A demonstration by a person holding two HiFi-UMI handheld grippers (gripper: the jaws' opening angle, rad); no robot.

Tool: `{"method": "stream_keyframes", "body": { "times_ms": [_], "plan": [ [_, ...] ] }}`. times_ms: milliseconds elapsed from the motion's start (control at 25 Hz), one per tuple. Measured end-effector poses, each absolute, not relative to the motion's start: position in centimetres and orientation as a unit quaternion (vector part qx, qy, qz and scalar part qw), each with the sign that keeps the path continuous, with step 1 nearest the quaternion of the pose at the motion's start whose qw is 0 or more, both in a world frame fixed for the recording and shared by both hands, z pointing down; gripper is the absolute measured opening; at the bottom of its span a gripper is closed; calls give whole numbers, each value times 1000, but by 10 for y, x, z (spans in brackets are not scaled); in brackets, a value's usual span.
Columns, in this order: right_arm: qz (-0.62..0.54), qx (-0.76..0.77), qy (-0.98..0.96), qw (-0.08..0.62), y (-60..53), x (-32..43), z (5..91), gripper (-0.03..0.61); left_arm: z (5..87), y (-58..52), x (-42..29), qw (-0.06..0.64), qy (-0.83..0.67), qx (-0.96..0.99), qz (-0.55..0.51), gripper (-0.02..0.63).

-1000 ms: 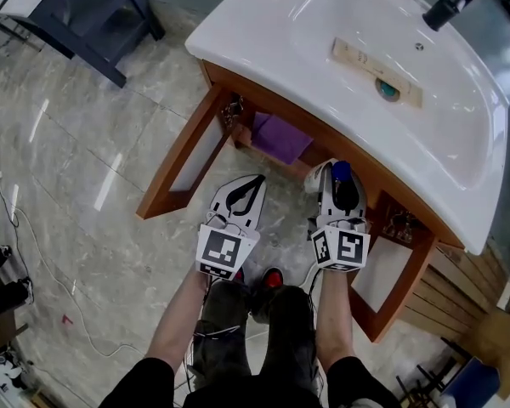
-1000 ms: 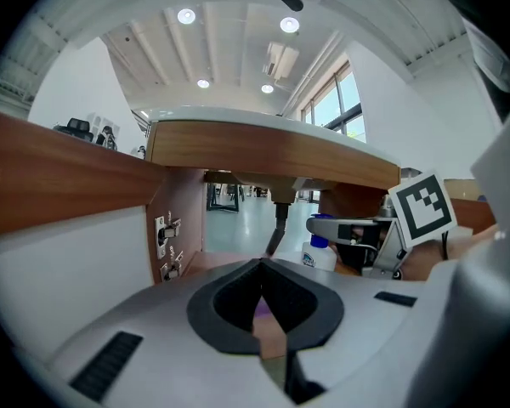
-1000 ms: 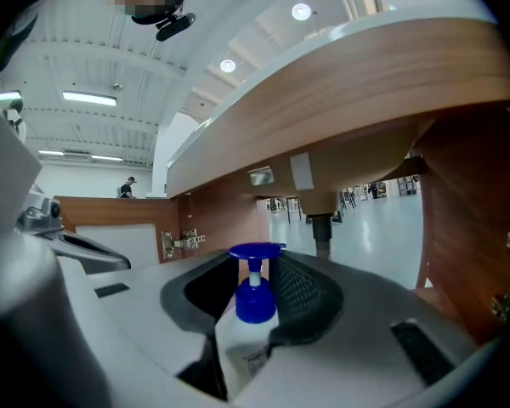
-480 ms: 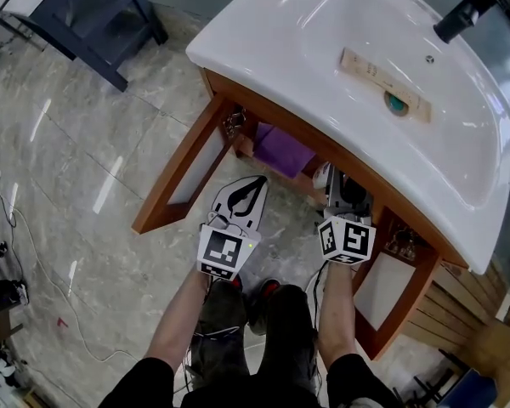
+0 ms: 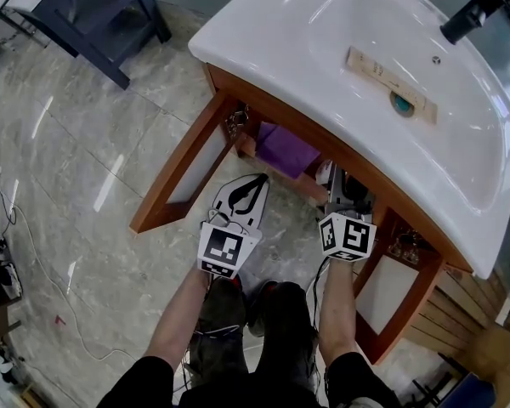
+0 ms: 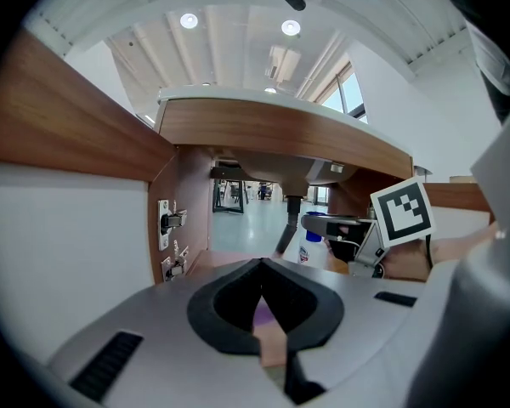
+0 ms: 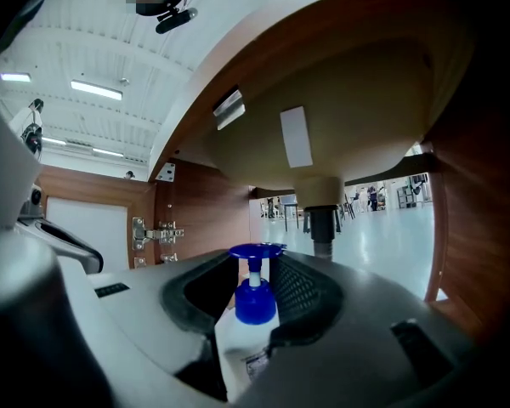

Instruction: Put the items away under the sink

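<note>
My right gripper (image 7: pixel 255 266) is shut on a white pump bottle (image 7: pixel 242 347) with a blue pump head, held upright between its pads. In the head view the right gripper (image 5: pixel 347 195) reaches under the front rim of the white sink (image 5: pixel 323 49), and the bottle is mostly hidden there. The left gripper view shows that bottle (image 6: pixel 310 246) inside the wooden cabinet. My left gripper (image 5: pixel 257 181) hangs in front of the cabinet opening, its tips together and nothing between them. A purple folded item (image 5: pixel 285 150) lies on the shelf under the sink.
Both cabinet doors stand open, one at the left (image 5: pixel 178 172) and one at the right (image 5: pixel 391 287). A grey drain pipe (image 7: pixel 321 219) hangs under the basin. Hinges (image 6: pixel 170 221) sit on the left wall. A dark table (image 5: pixel 93 15) stands far left.
Both grippers have moved forward toward the cabinet. The bottle's blue pump, plain to see a second ago, has gone under the sink's rim.
</note>
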State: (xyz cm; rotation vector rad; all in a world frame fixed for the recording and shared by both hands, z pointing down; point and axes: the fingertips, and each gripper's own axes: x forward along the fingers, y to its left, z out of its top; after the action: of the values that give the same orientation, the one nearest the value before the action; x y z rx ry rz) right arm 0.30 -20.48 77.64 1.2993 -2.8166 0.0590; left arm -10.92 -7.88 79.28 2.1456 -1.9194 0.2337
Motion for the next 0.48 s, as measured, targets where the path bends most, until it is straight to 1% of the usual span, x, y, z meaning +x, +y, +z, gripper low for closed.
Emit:
{"method": "stream_keyframes", "body": {
  "times_ms": [280, 320, 360, 480],
  "plan": [
    [21, 423, -905, 27, -204, 2, 781, 139, 796, -77, -105, 131, -658, 737, 75, 6],
    [21, 422, -906, 30, -204, 1, 782, 151, 796, -76, -105, 132, -659, 737, 74, 6],
    [22, 420, -907, 34, -204, 1, 783, 196, 796, -75, -106, 132, -659, 736, 73, 6],
    [21, 412, -910, 44, -201, 0, 787, 240, 796, -74, -105, 134, -659, 736, 70, 6]
  ]
}}
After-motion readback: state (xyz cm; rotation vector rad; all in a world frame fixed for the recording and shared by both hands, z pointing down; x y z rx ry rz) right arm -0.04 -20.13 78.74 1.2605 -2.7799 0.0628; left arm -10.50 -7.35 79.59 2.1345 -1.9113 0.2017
